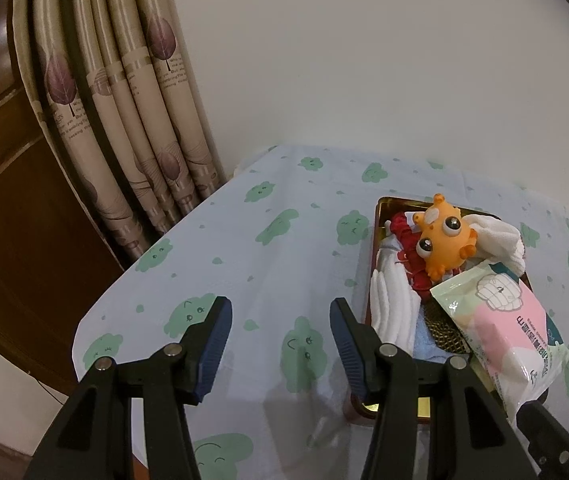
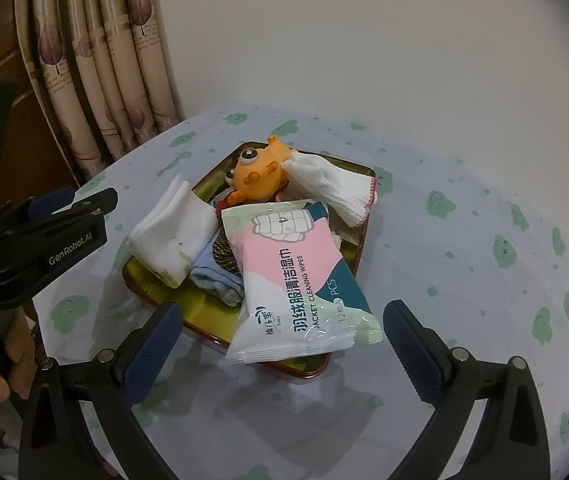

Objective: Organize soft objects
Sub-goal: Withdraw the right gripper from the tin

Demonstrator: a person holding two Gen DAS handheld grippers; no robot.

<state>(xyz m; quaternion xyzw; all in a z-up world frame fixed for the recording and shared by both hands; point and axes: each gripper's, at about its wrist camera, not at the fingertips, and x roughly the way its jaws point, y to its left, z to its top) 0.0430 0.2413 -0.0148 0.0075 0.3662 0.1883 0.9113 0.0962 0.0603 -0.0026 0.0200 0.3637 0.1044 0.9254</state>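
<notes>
A gold metal tray on the table holds the soft objects. An orange big-eyed toy lies at its far end beside a white glove with red trim. A pink-and-white wet wipes pack lies across the near part. White folded socks, a blue cloth and a red item fill the rest. My right gripper is open and empty just in front of the tray. My left gripper is open and empty, left of the tray.
The table wears a light blue cloth with green cloud figures. A patterned curtain hangs at the back left beside a brown wooden door. A plain white wall stands behind. My left gripper's body shows in the right wrist view.
</notes>
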